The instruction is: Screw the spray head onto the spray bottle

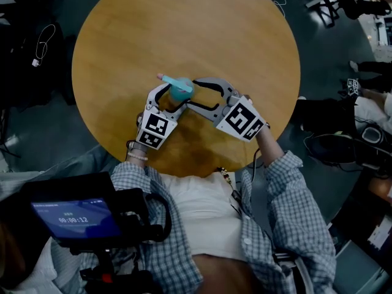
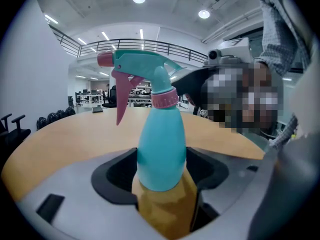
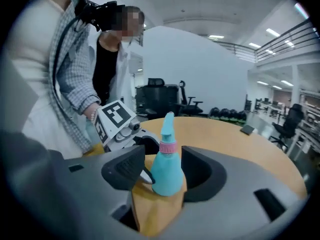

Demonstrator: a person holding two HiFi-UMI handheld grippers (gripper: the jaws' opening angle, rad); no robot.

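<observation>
As I look down through the head view, the spray bottle (image 1: 181, 89) stands on the round wooden worktop (image 1: 184, 29), near the edge closest to the person. The left tool (image 1: 171, 97) reaches in from below-left with a jaw on either side of the bottle. The right tool (image 1: 195, 92) comes in from the right, its tips just beside the bottle.

In the left gripper view, I see the teal bottle upright and dead centre between the jaws, both pads pressed on its lower body, so this tool is clamped on it. The spray head (image 2: 140, 66) sits on top, its pink collar (image 2: 165, 99) at the neck and the pink trigger and nozzle pointing left.

In the right gripper view, the bottle stands between this tool's jaws too, but they are spread apart: I see a gap on the left side, so they have no grip. The left tool's marker cube (image 3: 115, 118) shows just behind the bottle.
</observation>
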